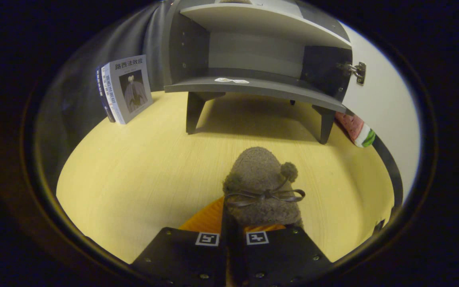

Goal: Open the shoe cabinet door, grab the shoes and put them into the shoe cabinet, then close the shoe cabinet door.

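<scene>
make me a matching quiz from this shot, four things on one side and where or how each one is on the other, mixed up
Things:
1. slipper
2. books
3. cabinet door
4. white scrap

Places or states:
A. swung open, hinge showing
B. lying on the cabinet's lower shelf
C. gripped between the gripper fingers
D. standing against the dark wall, beside the cabinet

Pairs: 1-C, 2-D, 3-A, 4-B
</scene>
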The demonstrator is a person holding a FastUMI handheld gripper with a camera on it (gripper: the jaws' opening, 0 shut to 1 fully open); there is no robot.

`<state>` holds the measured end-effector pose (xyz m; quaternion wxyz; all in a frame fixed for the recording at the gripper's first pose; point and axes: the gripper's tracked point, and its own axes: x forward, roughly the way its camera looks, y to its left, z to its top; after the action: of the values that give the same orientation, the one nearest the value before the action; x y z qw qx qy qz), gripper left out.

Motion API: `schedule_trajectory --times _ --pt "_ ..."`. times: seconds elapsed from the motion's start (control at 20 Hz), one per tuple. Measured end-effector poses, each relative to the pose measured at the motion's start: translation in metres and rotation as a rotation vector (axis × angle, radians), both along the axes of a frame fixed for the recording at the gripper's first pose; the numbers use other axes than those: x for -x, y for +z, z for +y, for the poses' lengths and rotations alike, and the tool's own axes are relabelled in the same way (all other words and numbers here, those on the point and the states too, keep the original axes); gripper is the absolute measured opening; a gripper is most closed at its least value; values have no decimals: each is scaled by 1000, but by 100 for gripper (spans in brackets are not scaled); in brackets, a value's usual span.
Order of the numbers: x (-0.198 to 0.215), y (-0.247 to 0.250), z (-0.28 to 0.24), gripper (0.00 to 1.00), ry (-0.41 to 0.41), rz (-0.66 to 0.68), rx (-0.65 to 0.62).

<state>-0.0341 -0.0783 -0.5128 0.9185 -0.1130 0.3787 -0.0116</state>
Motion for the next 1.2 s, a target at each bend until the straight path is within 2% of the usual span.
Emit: schedule_trajectory --times 0.05,0.3,0.55,0.95,1.2 --pt "0 4 -1 1 4 -3 1" --pt "-10 46 -5 1 -30 -56 -2" --pt "-40 133 -5 1 -53 -189 7" --pt "-109 297 -1 1 -60 -478 43" --pt "-176 359 -1 1 -62 -576 9"
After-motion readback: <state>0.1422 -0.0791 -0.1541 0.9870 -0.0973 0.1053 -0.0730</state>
